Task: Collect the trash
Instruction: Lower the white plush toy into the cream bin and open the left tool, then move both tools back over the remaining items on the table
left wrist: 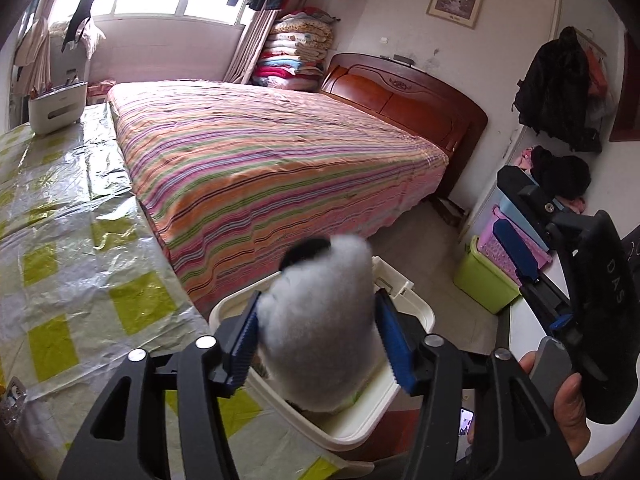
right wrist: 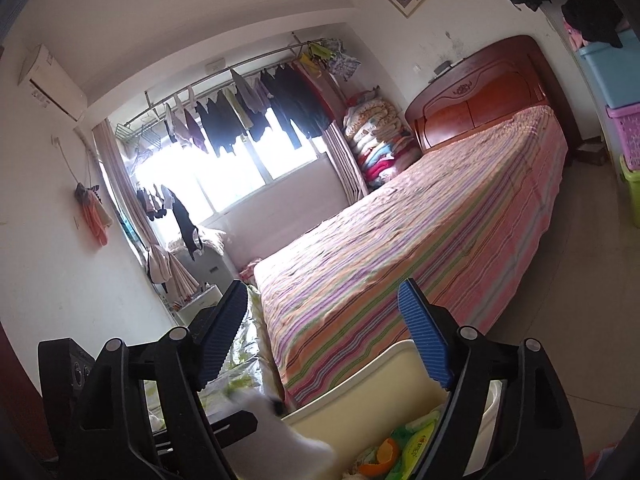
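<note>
Two views. Left wrist: left gripper [left wrist: 316,344] clenched on grey wad [left wrist: 320,312] above white bin [left wrist: 360,424] at table [left wrist: 80,280] edge; early release risks spill over rim. Right wrist: right gripper [right wrist: 324,336] released, empty, near bin [right wrist: 360,392]; collision risk.

The grey-white wad [left wrist: 320,320] between the left gripper [left wrist: 318,340] pads was blurred, and what it was made of could not be told. It hid most of the white bin [left wrist: 356,424] interior in the left view. In the right view the wad [right wrist: 288,440] was a smeared pale shape, its lower part cut off by the frame edge. The bin's [right wrist: 360,380] contents showed only partly, behind the right gripper [right wrist: 324,336] frame. The phone screen [left wrist: 466,421] was too small to read.
</note>
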`<action>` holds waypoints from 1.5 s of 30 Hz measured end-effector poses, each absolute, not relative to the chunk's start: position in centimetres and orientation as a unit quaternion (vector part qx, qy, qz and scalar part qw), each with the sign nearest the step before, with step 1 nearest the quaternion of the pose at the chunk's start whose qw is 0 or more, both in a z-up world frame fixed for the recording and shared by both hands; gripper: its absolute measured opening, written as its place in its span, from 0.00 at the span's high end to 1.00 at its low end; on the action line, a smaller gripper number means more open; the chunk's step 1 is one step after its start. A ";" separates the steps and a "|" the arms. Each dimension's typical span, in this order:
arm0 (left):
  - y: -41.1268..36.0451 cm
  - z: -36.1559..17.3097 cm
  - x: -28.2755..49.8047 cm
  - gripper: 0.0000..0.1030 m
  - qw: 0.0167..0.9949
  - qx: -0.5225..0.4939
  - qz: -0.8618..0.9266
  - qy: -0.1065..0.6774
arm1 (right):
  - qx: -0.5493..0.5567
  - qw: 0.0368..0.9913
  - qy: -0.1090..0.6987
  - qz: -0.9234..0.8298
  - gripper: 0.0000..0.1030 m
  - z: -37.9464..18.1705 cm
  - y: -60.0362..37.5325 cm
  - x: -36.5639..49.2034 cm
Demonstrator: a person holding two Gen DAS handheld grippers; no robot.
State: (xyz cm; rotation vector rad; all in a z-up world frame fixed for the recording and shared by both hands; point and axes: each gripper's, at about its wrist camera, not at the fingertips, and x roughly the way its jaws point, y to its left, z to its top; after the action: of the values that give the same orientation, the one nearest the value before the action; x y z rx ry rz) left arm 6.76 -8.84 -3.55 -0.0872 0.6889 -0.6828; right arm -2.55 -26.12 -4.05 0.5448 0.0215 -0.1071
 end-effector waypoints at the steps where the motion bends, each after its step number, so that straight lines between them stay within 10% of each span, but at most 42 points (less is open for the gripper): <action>1: -9.1 -3.5 6.7 0.33 0.885 -0.042 -0.327 0.330 | 0.271 0.961 0.011 -0.052 0.25 -4.2 -26.2 -2.4; 4: -9.3 -3.2 6.3 0.23 0.887 -0.038 -0.328 0.321 | 0.272 0.961 0.015 -0.047 0.25 -4.4 -25.9 -2.0; 45: 20.6 0.1 2.9 0.22 0.950 -0.108 -0.046 0.289 | 0.155 0.958 0.144 0.196 0.19 -3.1 -5.4 5.2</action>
State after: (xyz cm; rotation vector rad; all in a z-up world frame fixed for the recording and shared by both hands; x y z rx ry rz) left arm 2.87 20.56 0.13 -0.2205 0.5875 -0.0928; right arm 5.22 -5.42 -3.09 0.3138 0.2912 0.3970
